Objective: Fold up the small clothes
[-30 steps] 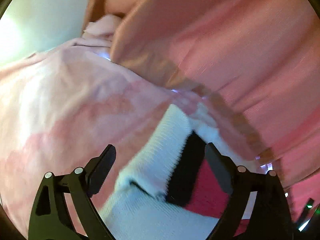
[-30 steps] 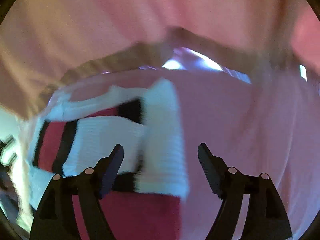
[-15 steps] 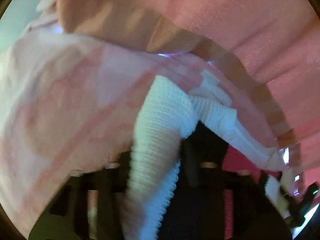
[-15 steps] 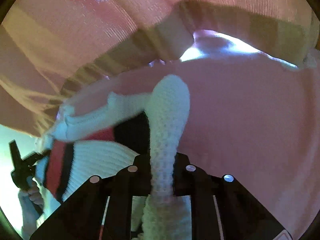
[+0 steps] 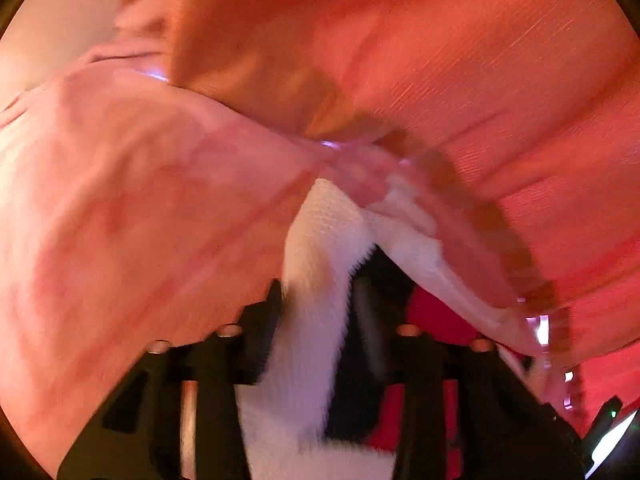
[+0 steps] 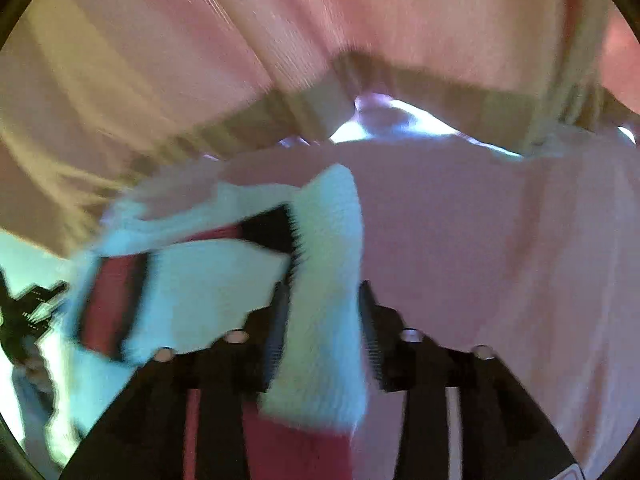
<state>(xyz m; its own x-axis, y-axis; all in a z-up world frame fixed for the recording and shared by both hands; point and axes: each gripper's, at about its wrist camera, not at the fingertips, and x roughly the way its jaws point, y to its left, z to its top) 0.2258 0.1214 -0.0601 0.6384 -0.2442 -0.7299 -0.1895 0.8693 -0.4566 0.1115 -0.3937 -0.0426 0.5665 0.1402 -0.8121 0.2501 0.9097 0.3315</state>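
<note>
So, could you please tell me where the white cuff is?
In the right wrist view the white cuff stands between the right gripper fingers, lower centre, against pink cloth.

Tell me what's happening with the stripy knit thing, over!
Left tool, right tool: jaws just opened wider, stripy knit between both. Knit lies on pink cloth. Pink drape hangs close behind.

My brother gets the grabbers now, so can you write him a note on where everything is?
Left gripper: jaws just opening, white edge between them; grip unclear.
Right gripper: same.
Knit, white with red and black stripes, lies on the pink cloth, edge raised.
Done: edge picked up.
Left: fold it over, flatten.
</note>
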